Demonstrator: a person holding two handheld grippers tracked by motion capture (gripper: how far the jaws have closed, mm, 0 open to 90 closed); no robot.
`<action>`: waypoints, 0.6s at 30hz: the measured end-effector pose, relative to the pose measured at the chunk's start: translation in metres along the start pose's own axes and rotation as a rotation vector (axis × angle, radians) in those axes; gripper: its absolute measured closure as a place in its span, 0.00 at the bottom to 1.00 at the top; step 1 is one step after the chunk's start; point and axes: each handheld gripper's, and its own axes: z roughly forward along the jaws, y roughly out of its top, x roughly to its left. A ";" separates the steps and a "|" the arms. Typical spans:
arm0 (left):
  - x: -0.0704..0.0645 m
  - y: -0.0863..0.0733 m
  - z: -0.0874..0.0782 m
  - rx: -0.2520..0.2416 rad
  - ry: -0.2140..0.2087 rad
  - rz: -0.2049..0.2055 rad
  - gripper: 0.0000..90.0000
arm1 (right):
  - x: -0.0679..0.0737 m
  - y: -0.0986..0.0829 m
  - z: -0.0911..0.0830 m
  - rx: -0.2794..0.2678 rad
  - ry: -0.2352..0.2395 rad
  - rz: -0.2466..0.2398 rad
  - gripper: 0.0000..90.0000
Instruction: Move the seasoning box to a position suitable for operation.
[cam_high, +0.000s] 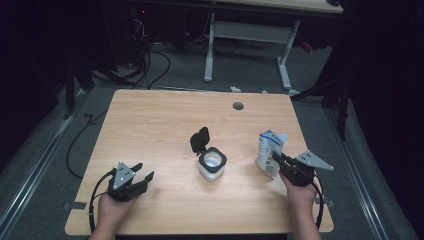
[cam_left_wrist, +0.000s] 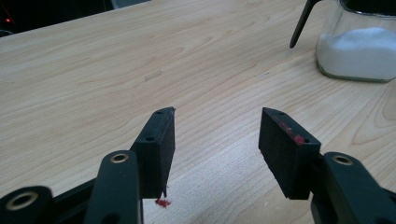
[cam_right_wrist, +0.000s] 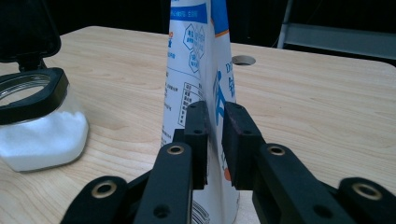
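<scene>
A blue-and-white pouch (cam_right_wrist: 201, 70) is pinched upright between the narrowed jaws of the right gripper (cam_right_wrist: 215, 140), with the open glass jar (cam_high: 212, 165) of white powder to its left. The left gripper (cam_left_wrist: 217, 140) is held wide and empty. Powder could be spilled beside the jar if the thin pouch slips or buckles when tilted.

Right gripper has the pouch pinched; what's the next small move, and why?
Probably lift the pouch and carry it left over the jar. The right gripper has its jaws shut on the pouch, the jar's lid stands flipped open, and white powder already sits inside. The left gripper is open and could steady the jar.
</scene>
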 end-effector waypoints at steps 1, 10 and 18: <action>0.000 0.000 0.000 0.001 -0.001 0.001 0.51 | 0.000 0.000 0.000 0.000 0.001 -0.001 0.88; 0.000 0.000 0.000 0.001 -0.002 0.000 0.51 | 0.002 0.001 0.001 0.008 0.000 0.007 0.75; -0.002 0.003 0.003 -0.003 -0.003 -0.001 0.51 | 0.005 0.001 0.002 0.023 -0.014 -0.007 0.63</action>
